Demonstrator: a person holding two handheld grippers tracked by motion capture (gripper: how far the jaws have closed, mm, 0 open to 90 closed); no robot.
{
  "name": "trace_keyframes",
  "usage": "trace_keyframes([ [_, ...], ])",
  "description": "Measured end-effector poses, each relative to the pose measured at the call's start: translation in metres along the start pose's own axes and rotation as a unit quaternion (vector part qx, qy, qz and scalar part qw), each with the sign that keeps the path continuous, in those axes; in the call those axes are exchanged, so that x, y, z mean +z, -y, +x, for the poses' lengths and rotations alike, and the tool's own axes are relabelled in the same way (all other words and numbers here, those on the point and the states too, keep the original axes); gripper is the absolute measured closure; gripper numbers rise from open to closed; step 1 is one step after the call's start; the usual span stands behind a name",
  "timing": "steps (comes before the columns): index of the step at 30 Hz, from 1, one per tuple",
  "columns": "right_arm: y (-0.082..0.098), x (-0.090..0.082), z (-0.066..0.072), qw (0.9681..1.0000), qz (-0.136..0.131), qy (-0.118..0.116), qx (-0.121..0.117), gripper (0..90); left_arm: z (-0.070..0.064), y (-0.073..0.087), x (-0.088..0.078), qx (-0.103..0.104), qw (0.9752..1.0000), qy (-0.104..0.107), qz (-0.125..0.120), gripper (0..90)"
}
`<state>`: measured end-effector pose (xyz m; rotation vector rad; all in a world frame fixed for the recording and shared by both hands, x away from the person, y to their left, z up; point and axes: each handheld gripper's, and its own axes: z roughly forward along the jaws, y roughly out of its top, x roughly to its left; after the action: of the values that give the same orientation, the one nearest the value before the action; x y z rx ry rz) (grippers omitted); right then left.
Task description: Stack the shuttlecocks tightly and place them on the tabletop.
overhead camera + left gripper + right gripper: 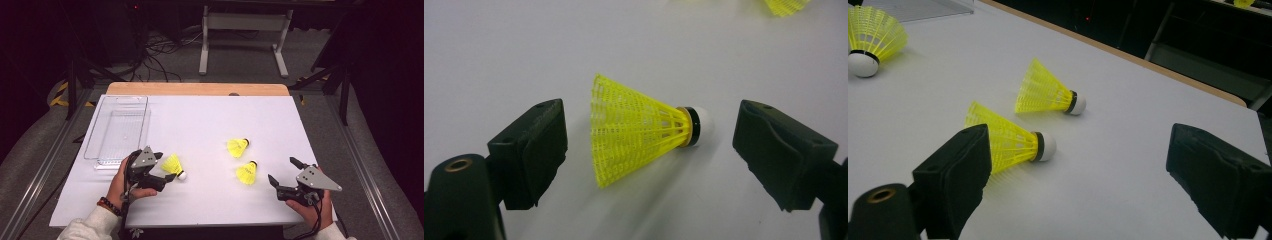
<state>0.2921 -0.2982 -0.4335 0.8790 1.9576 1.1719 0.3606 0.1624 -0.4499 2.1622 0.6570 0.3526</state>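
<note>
Clear plastic tray point(102, 131), upper left, empty. Left gripper point(649, 135) apart around netted yellow shuttlecock point(639, 127); right gripper point(1075, 170) apart.

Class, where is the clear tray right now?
In the high view the clear tray sits at the table's left edge, just beyond the left claw.

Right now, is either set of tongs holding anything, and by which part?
Nothing is held. The left tongs stand open around a yellow shuttlecock without touching it; the right tongs are open.

high: above, looking forward-down | gripper views: low, close | shared: white table point(210, 200)
</note>
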Motion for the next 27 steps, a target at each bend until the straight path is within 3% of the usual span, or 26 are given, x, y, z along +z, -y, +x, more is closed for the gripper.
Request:
trace_keyframes([
  [2, 0.000, 0.000, 0.000, 1.0000, 0.002, 0.000, -0.002, 11.8, 0.001, -0.001, 0.005, -0.006, 0.9999, 0.004, 0.012, 15.5],
  [7, 0.001, 0.001, -0.001, 1.0000, 0.006, -0.001, -0.001, 11.8, 0.003, 0.001, 0.008, -0.018, 0.9992, 0.027, 0.022, 28.3],
  [9, 0.001, 0.001, -0.001, 1.0000, 0.006, -0.002, -0.001, 11.9, 0.004, 0.002, 0.007, -0.023, 0.9991, 0.031, 0.018, 39.1],
  [11, 0.001, 0.001, -0.001, 1.0000, 0.007, -0.004, -0.001, 12.2, 0.006, 0.003, 0.004, -0.032, 0.9989, 0.034, 0.010, 44.4],
  [17, 0.002, 0.002, -0.001, 0.9999, 0.014, -0.008, -0.005, 13.1, 0.008, 0.004, -0.004, -0.026, 0.9991, 0.034, -0.005, 73.6],
  [20, 0.002, 0.003, -0.001, 0.9998, 0.018, -0.007, -0.006, 13.5, 0.008, 0.004, -0.008, -0.024, 0.9985, 0.045, -0.022, 87.1],
  [25, 0.002, 0.003, -0.001, 0.9998, 0.019, -0.006, -0.007, 13.7, 0.006, 0.000, -0.017, -0.006, 0.9990, 0.039, -0.023, 89.6],
  [27, 0.003, 0.003, -0.001, 0.9998, 0.019, -0.005, -0.007, 13.8, 0.005, -0.001, -0.021, 0.002, 0.9995, 0.027, -0.013, 89.5],
])
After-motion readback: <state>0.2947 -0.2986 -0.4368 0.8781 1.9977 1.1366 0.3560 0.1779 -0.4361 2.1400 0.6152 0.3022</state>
